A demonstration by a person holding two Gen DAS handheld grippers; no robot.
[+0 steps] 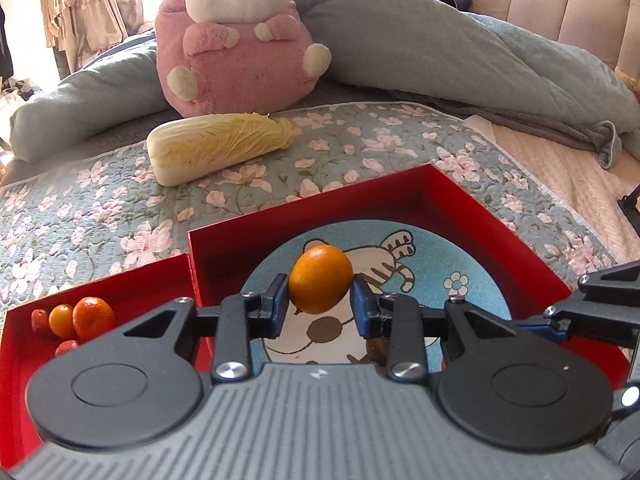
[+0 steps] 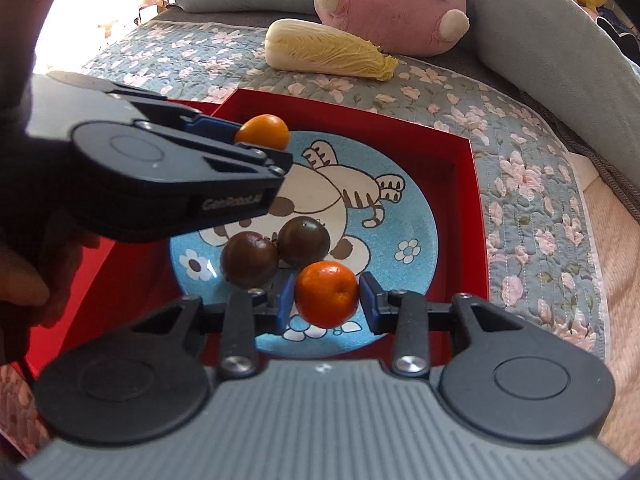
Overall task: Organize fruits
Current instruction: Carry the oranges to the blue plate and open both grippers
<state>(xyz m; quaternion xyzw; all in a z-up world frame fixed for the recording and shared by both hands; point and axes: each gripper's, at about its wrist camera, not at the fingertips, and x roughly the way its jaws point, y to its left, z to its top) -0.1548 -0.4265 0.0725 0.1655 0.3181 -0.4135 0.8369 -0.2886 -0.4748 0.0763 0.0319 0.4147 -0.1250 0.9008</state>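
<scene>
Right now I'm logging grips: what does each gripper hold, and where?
Left gripper: yellow-orange citrus, pinched across its sides. Right gripper: orange mandarin, likewise.

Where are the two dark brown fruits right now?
In the right wrist view, the two dark fruits sit side by side on the blue cartoon plate inside the red box, just beyond the right gripper's orange.

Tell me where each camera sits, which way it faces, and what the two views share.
Left wrist: on the left gripper, looking down over the plate in the red box; its fingers hold a yellow-orange fruit.
Right wrist: on the right gripper, looking down at the same plate; its fingers hold an orange; a hand shows at left.
Shared: plate, box, cabbage, pink plush, yellow-orange fruit.
</scene>
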